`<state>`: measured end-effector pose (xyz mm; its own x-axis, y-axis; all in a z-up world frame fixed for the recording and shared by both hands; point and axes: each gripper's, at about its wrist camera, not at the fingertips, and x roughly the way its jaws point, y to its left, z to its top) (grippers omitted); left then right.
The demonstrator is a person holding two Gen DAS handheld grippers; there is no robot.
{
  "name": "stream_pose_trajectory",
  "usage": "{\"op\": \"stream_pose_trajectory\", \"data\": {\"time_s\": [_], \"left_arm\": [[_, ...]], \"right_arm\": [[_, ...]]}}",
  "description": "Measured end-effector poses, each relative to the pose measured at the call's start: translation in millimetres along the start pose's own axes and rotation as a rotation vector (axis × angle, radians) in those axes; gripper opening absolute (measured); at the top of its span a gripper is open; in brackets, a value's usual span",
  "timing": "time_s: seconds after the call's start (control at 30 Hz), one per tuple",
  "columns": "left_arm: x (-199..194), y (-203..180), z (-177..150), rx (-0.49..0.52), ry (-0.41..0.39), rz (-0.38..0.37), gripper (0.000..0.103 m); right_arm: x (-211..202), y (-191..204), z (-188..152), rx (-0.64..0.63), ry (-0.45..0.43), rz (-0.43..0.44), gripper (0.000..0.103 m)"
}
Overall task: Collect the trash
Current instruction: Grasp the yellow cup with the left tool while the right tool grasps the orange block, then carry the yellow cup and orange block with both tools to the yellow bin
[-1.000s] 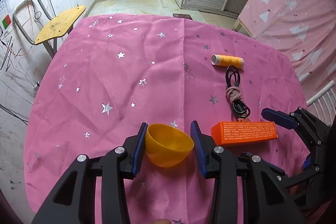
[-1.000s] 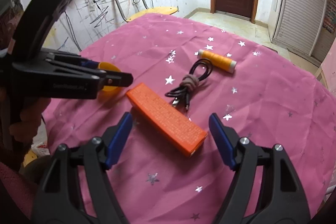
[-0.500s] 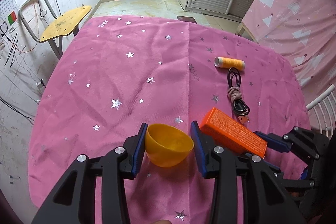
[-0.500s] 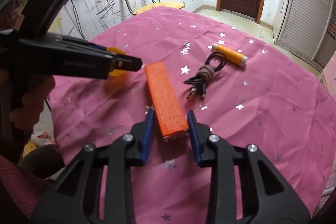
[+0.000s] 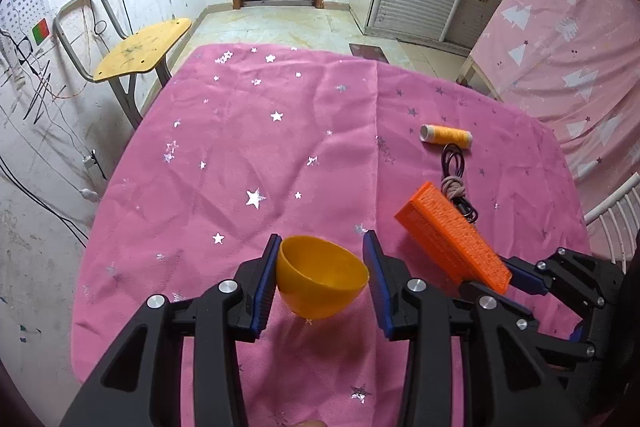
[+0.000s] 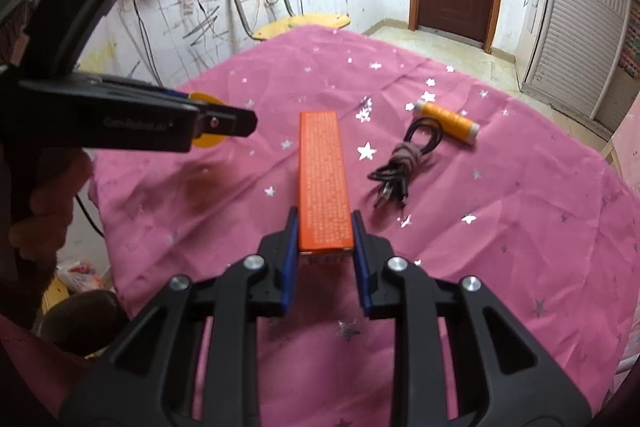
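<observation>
Because the right claw [image 6: 324, 241] clenches only the orange box's [image 6: 324, 179] near end, it could pivot loose; beside that box the left claw [image 5: 320, 277] grips a yellow cup [image 5: 320, 277].

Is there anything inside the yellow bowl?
The yellow bowl, held tilted in the left gripper, looks empty: only its smooth yellow inside shows. The near rim hides the deepest part, so a tiny scrap there can't be ruled out.
</observation>
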<state>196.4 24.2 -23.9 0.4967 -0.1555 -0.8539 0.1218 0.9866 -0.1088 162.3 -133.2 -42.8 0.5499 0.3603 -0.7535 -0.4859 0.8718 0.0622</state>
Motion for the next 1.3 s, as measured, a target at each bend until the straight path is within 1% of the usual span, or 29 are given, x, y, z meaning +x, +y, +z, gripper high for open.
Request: {"op": "stream_pose_trajectory", "data": {"time_s": [0.23,0.43,0.6,0.7,0.83,1.1,1.3], "left_arm": [[-19,-19,6,0.028,-0.041,-0.009,0.034],[-34,-53,8,0.078,-0.070,-0.027,0.034],[-46,-91,8,0.142,-0.093,-0.053,0.034],[-51,-118,6,0.190,-0.104,-0.067,0.034],[-56,-152,3,0.249,-0.111,-0.092,0.034],[-58,-224,-6,0.360,-0.111,-0.157,0.034],[-58,-281,-24,0.456,-0.098,-0.190,0.034]], "right_arm": [[-35,-18,-5,0.062,-0.085,-0.039,0.022],[-70,-41,-18,0.130,-0.163,-0.089,0.023],[-106,-68,-39,0.209,-0.235,-0.143,0.023],[-129,-87,-53,0.256,-0.273,-0.193,0.023],[-156,-111,-76,0.316,-0.309,-0.241,0.023],[-194,-139,-119,0.399,-0.335,-0.341,0.023],[-222,-163,-155,0.476,-0.354,-0.407,0.023]]}}
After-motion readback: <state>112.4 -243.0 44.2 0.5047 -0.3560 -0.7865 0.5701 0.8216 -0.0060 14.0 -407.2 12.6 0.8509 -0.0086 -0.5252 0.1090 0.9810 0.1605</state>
